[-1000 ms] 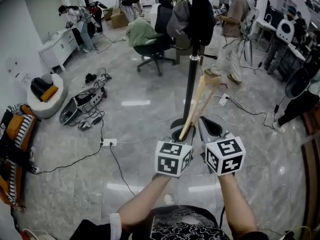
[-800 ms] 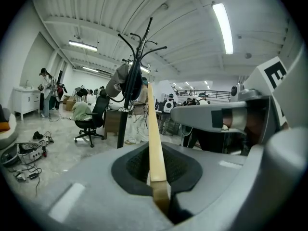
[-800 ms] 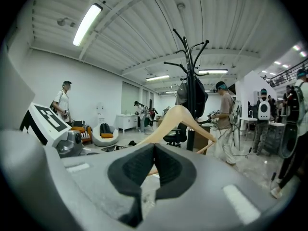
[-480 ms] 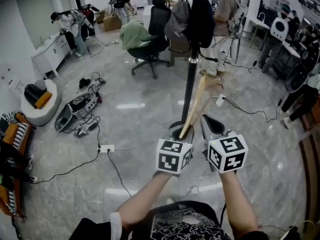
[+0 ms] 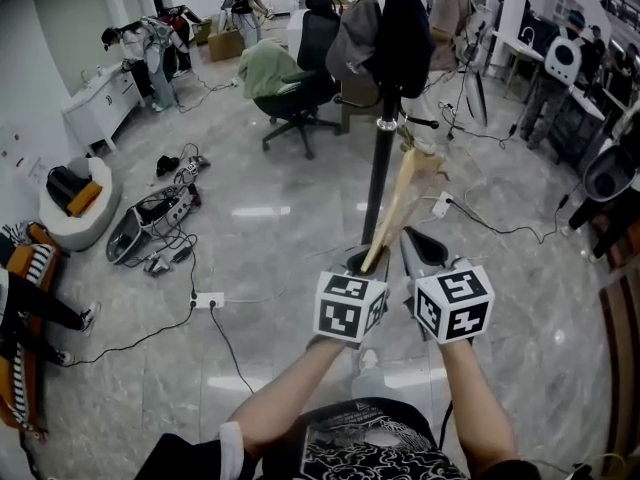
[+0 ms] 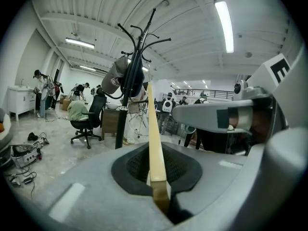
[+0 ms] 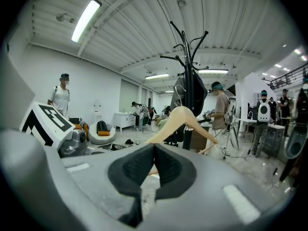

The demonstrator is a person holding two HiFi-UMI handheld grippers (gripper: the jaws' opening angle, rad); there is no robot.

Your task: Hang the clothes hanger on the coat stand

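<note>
A pale wooden clothes hanger (image 5: 400, 193) rises from my left gripper (image 5: 368, 264), which is shut on one of its ends. In the left gripper view the hanger (image 6: 153, 129) shows edge-on, clamped between the jaws (image 6: 156, 177). The hanger's upper part leans close beside the black pole of the coat stand (image 5: 380, 168), whose top hooks carry dark garments and a grey cap. My right gripper (image 5: 420, 244) is just right of the left one, shut with nothing in it (image 7: 154, 150). From there the hanger (image 7: 180, 117) appears in front of the stand (image 7: 192, 85).
The stand's round base (image 5: 352, 260) is on the glossy floor by my grippers. An office chair (image 5: 295, 98) draped in green stands behind. Cables and a power strip (image 5: 208, 299), an open case (image 5: 150, 220) and a white pouf (image 5: 75, 193) lie left. People stand at the back and right.
Both grippers and the hanger stay almost where they were. The head view has shifted slightly, and the hanger's top now overlaps the stand's pole a little more.
</note>
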